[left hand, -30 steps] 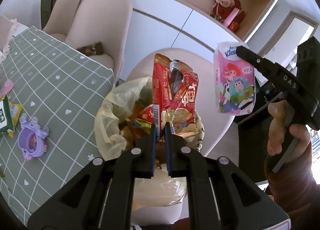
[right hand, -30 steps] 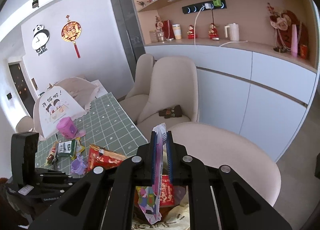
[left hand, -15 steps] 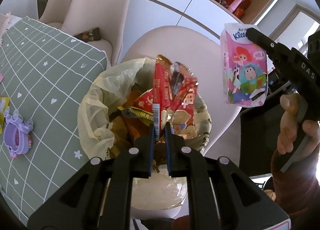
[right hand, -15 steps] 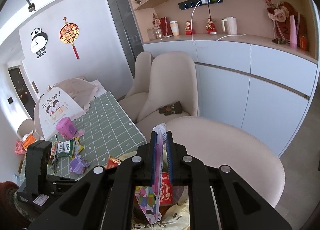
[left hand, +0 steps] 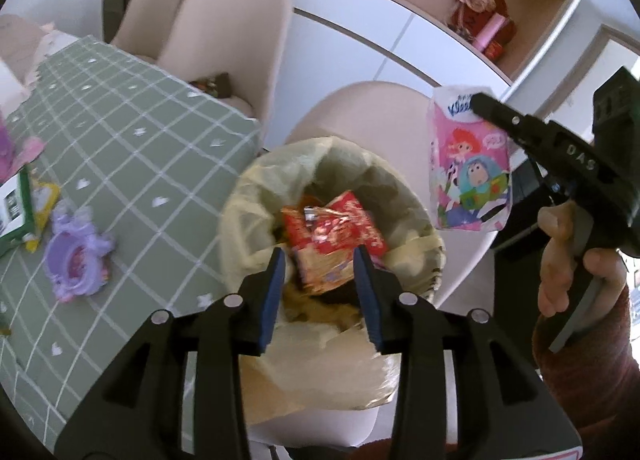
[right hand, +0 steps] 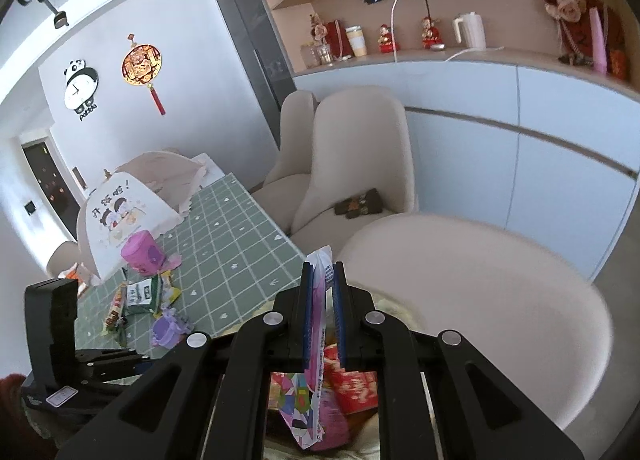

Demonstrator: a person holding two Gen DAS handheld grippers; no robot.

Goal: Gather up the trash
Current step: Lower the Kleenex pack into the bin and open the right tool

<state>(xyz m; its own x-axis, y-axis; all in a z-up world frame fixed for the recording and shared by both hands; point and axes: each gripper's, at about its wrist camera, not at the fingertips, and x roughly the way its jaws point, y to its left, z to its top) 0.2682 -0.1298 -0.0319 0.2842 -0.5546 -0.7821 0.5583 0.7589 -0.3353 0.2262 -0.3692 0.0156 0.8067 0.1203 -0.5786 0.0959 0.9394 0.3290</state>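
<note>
One dropped red wrapper (left hand: 334, 238), one tissue pack (left hand: 468, 176).

glossy foil snack wrapper (left hand: 334, 234); thin crinkled plastic bin liner (left hand: 256, 212); matt checked tablecloth (left hand: 132, 148).

my left wrist camera is looking steeply down along its own fingers (left hand: 280, 260), sitting close above the bin bag (left hand: 248, 196), with the green checked table (left hand: 132, 148) spreading off to the left of the picture. my right wrist camera is tilting down less, facing over its fingers (right hand: 308, 300) toward the table (right hand: 224, 244), the beige chairs (right hand: 360, 148) and the far shelf wall (so it is taking in much more of the room). both views are sharing the table, the chairs, the purple toy (left hand: 76, 260) (right hand: 168, 330) and each other's gripper: the right gripper (left hand: 476, 102) is showing at the left camera's right edge, the left one's body (right hand: 52, 320) at the right camera's lower left.
</note>
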